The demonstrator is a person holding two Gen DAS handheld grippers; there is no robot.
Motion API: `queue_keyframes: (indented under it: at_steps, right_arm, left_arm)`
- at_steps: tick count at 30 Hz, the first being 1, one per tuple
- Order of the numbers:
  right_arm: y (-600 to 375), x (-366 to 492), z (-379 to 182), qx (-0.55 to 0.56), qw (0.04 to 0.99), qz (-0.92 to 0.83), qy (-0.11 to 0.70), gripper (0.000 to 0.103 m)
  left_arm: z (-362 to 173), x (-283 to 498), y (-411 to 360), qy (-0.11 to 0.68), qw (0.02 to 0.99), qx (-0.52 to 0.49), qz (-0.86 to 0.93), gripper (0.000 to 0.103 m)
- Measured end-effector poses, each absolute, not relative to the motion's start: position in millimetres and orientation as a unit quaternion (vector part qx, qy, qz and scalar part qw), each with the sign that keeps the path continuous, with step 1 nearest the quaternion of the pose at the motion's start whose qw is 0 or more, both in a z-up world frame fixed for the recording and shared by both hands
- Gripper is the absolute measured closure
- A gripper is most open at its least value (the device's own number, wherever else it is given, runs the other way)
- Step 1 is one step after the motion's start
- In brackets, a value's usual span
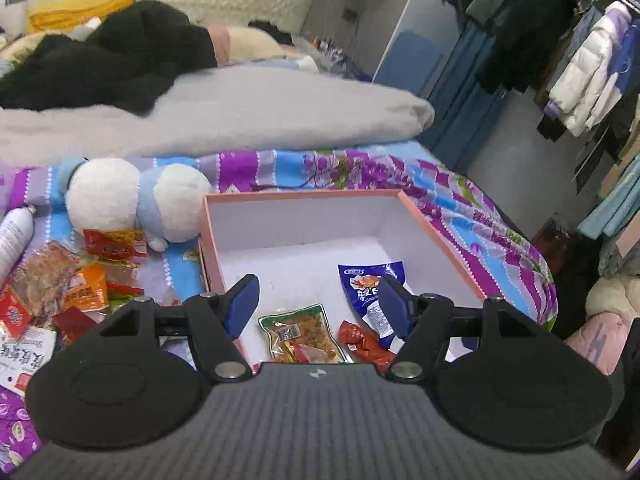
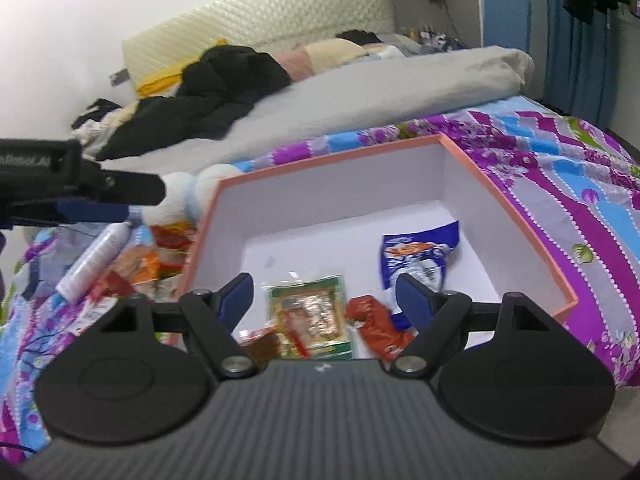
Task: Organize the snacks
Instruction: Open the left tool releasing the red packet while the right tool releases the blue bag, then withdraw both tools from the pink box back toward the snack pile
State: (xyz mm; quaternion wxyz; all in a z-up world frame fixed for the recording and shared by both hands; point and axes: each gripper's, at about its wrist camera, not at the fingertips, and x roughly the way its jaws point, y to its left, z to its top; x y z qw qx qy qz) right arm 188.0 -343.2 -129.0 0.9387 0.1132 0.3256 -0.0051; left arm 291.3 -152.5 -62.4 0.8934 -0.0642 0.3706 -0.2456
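An open pink box (image 1: 436,236) with a white inside lies on the bed; it also shows in the right wrist view (image 2: 512,216). Inside lie a blue-and-white packet (image 1: 366,280) (image 2: 416,256), a green packet (image 1: 300,330) (image 2: 312,312) and a red packet (image 1: 362,340) (image 2: 376,328). A pile of loose snack packets (image 1: 68,284) (image 2: 148,264) lies left of the box. My left gripper (image 1: 318,304) is open and empty above the box's near edge. My right gripper (image 2: 326,298) is open and empty above the box. The left gripper's body (image 2: 76,188) shows at the left of the right wrist view.
A white-and-blue plush toy (image 1: 136,200) lies behind the snack pile, against the box's left corner. A white spray can (image 1: 14,236) (image 2: 94,260) lies at the far left. A grey duvet (image 1: 240,116) and black clothing (image 1: 104,56) lie behind. The bed edge (image 1: 536,264) drops off right of the box.
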Motion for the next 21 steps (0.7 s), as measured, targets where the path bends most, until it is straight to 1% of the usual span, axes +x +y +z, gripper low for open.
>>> queue_keyframes:
  at_steps: [6,10,17,21]
  right_arm:
    - [-313,172,-123,0.088,0.945,0.025,0.313,0.023]
    - [-298,157,-119,0.09,0.948,0.038,0.304,0.023]
    - [-271,129,-111,0.081,0.957,0.058,0.273,0.023]
    - [-256,116,-118,0.084,0.957,0.071,0.267,0.023]
  left_arm:
    - [-60,252,-131,0.35,0.908,-0.048,-0.225,0.032]
    - [-63,227,-114,0.342,0.914,-0.039,-0.215,0.032]
    - [-66,188,-77,0.324,0.924,-0.058,-0.193,0.032]
    - [-79,165,-52,0.336,0.921,-0.081,-0.178,0.032]
